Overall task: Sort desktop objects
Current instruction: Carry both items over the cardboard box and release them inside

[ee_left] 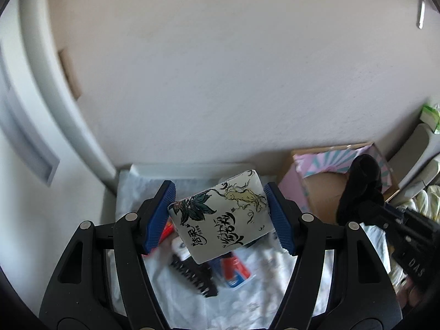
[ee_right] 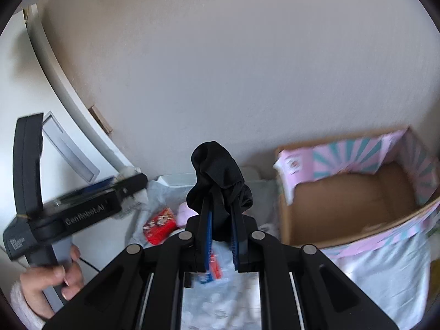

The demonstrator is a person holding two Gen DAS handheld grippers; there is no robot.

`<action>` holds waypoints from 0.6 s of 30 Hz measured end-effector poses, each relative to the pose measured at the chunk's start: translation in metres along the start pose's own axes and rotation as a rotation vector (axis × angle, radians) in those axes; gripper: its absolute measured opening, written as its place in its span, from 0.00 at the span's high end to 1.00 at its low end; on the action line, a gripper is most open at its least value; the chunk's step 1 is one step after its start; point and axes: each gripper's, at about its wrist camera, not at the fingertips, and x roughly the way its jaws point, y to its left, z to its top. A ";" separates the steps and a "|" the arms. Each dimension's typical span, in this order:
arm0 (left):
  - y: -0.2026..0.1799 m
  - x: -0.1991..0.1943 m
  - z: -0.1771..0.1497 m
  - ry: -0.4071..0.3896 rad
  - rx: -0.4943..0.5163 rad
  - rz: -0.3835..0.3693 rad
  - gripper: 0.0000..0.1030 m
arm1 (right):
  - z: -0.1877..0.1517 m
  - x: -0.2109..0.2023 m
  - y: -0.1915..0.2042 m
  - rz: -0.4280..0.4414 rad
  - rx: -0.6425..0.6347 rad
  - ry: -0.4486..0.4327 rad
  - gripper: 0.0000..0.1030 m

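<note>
A bench draped in pale, faintly patterned white cloth [ee_right: 379, 272] is seen in both views, pushed against a plain off-white wall [ee_left: 233, 68]. An open brown cardboard box with pink-and-teal striped wrapping [ee_right: 357, 200] is set on the cloth at the right; its bare brown interior is laid open only in the right wrist view, while the left wrist view catches just its near corner. The left tool [ee_left: 220, 217] is clamped, blue pads on either side, on a white soft-pack of tissues printed with black calligraphy and a dark leaf design [ee_left: 220, 214], which is held tilted above the cloth; that pack is hidden in the right wrist view, where only the tool's black body and the holding hand [ee_right: 55, 283] are shown. The right tool [ee_right: 221, 236] is closed on a bunched black fabric piece [ee_right: 217, 181], held up just left of the box. Below, a red snack packet [ee_right: 159, 225] is visible in the right view, and a black toothed comb [ee_left: 192, 275] and a red-and-blue packet [ee_left: 233, 269] are shown lying on the cloth under the tissue pack.
</note>
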 end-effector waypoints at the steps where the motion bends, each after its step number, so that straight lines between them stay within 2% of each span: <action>1: -0.005 -0.002 0.004 -0.004 0.005 -0.002 0.38 | 0.006 -0.005 -0.006 -0.010 -0.014 0.006 0.89; 10: -0.076 0.004 0.035 0.008 0.032 -0.006 0.38 | 0.049 -0.034 -0.079 -0.107 -0.152 0.114 0.89; 18: -0.158 0.059 0.034 0.103 0.087 -0.052 0.37 | 0.064 -0.016 -0.149 -0.121 -0.202 0.264 0.89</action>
